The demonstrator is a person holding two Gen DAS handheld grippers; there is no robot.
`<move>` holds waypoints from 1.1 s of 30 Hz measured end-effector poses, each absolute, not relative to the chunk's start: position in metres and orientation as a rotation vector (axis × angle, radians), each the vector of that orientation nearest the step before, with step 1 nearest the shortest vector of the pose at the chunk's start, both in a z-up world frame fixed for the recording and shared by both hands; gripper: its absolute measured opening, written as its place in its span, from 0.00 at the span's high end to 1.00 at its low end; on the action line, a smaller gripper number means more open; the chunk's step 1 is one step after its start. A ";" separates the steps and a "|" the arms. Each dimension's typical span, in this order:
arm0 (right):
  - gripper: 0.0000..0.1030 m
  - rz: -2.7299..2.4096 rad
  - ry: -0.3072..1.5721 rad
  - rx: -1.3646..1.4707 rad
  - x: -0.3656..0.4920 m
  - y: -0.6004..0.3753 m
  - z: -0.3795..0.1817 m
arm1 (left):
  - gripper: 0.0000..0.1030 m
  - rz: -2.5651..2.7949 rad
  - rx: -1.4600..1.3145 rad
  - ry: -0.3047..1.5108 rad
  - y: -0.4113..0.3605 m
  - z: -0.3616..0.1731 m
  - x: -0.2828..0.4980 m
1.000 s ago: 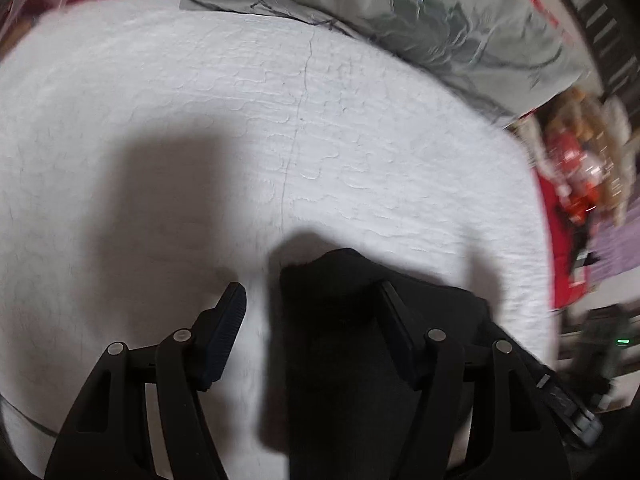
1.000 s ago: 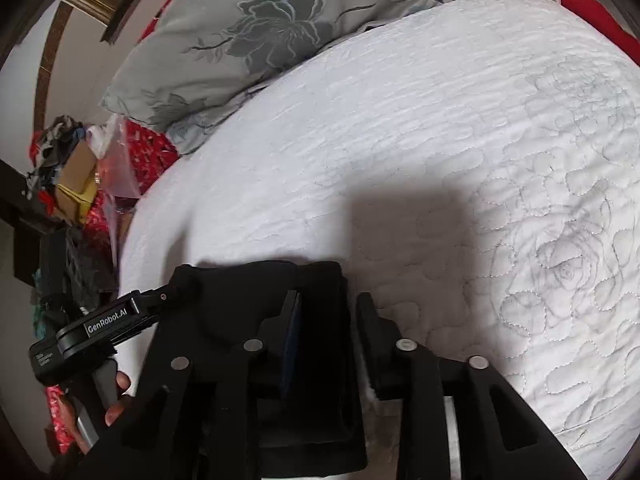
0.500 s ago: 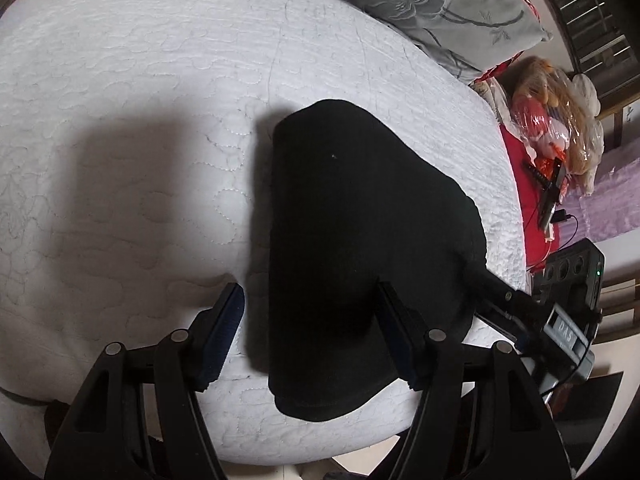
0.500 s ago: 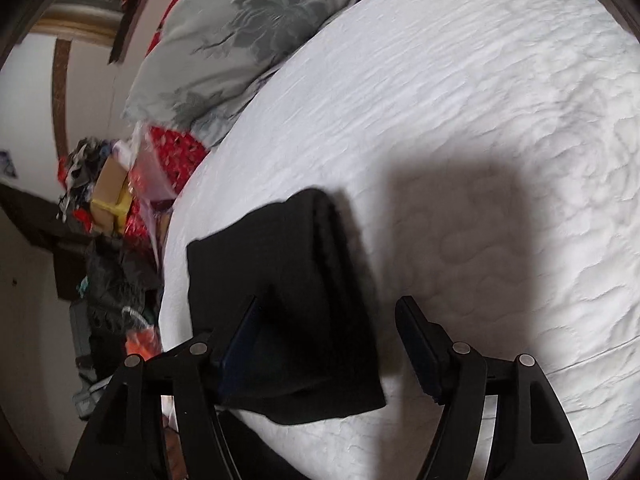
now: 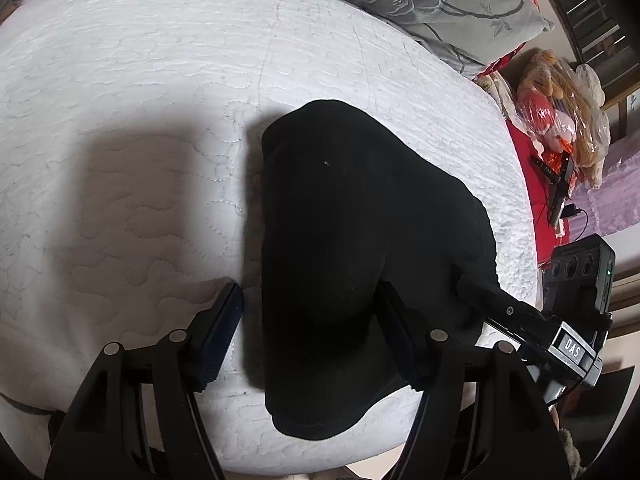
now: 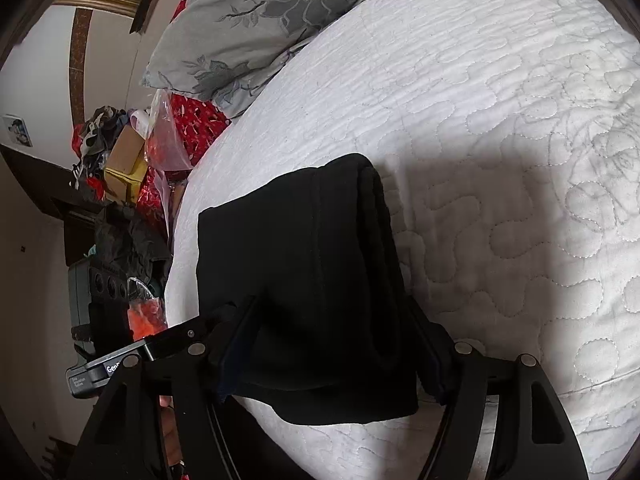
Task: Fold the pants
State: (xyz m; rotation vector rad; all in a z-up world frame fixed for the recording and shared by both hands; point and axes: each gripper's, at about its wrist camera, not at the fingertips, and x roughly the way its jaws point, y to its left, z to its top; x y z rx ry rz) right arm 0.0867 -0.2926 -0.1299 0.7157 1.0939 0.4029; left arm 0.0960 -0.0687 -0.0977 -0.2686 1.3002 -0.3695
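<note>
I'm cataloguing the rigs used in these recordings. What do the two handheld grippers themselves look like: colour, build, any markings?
Both are matte black plastic. The left gripper and right gripper each have two angular linkage arms with silver rivet pivots and flat jaws faced with dark ribbed pads. Seen from the other wrist, the right one carries a white "DAS" label and a boxy black module with a green light; the left one shows white lettering starting "Gen". No sleeves visible.

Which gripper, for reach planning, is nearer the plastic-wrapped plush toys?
Right. The right gripper straddles the folded black pants on the plush toys' side; the left gripper sits farther away.
</note>
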 end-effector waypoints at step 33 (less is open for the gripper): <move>0.67 0.270 1.106 0.492 0.056 -0.286 -0.100 | 0.58 -0.431 -0.384 1.363 -0.051 -0.087 0.076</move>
